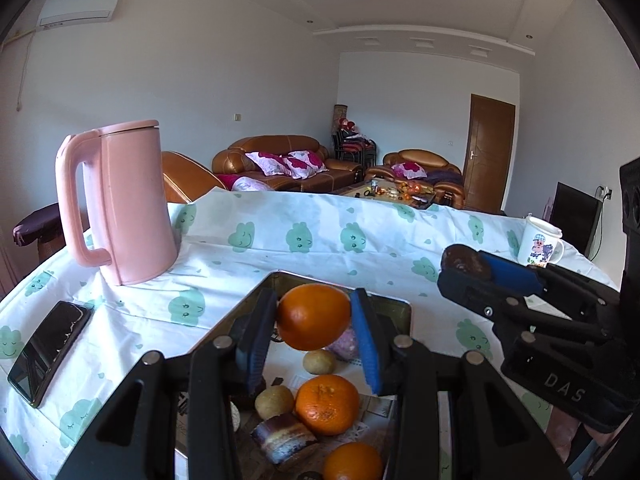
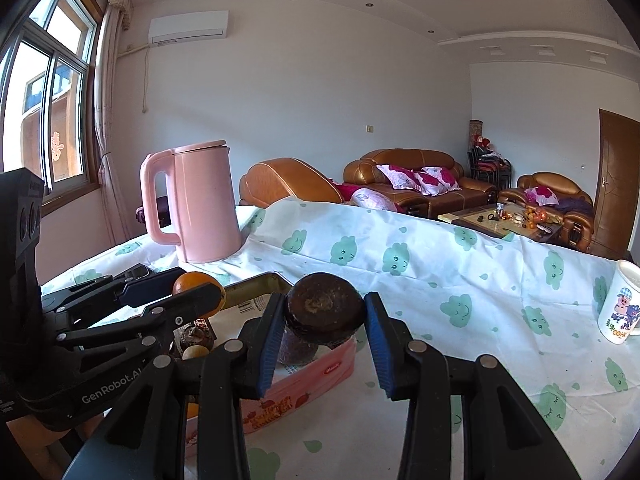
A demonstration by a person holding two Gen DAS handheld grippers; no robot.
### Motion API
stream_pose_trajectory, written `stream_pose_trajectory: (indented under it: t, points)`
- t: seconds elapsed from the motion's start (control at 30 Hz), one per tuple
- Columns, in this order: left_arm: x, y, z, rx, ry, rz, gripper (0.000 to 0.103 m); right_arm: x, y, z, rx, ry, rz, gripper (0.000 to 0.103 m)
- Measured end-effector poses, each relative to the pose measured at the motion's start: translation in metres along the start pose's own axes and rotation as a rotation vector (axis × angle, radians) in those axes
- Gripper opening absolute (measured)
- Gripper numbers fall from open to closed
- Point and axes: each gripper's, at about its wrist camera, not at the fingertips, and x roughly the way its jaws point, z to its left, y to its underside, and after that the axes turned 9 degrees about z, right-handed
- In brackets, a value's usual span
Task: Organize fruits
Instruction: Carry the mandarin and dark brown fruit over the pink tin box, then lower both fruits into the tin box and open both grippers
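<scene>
My left gripper (image 1: pixel 314 318) is shut on an orange (image 1: pixel 314 316) and holds it above a rectangular tin box (image 1: pixel 394 306). In the box lie two more oranges (image 1: pixel 327 404), two small yellow-brown fruits (image 1: pixel 319 361) and a brown layered piece (image 1: pixel 284 436). My right gripper (image 2: pixel 324 312) is shut on a dark brown round fruit (image 2: pixel 324 310), held over the right edge of the pink-sided box (image 2: pixel 296 392). In the left wrist view the right gripper (image 1: pixel 464 264) shows at the right with the dark fruit. In the right wrist view the left gripper (image 2: pixel 196 292) shows at the left with the orange (image 2: pixel 188 282).
A pink kettle (image 1: pixel 128 204) stands at the back left of the table, on a white cloth with green cloud prints (image 1: pixel 320 236). A black phone (image 1: pixel 48 352) lies at the left. A printed white mug (image 1: pixel 538 242) stands at the far right. Sofas stand behind.
</scene>
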Motion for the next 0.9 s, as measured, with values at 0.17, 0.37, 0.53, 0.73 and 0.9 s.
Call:
stream_pose_trajectory:
  t: [0.17, 0.37, 0.53, 0.73, 0.9]
  points:
    - [0.009, -0.004, 0.017, -0.015, -0.018, 0.035, 0.04, 0.018, -0.007, 0.011, -0.017, -0.013, 0.034, 0.042]
    - [0.018, -0.003, 0.029, -0.021, -0.032, 0.075, 0.04, 0.034, -0.008, 0.023, -0.037, -0.03, 0.073, 0.042]
    - [0.027, -0.003, 0.036, -0.021, -0.035, 0.108, 0.04, 0.046, -0.005, 0.029, -0.037, -0.034, 0.118, 0.042]
    - [0.036, -0.003, 0.04, -0.019, -0.026, 0.141, 0.04, 0.057, -0.004, 0.031, -0.028, -0.032, 0.164, 0.042]
    - [0.041, -0.002, 0.038, -0.007, -0.026, 0.156, 0.04, 0.061, 0.0, 0.03, -0.02, -0.032, 0.184, 0.042]
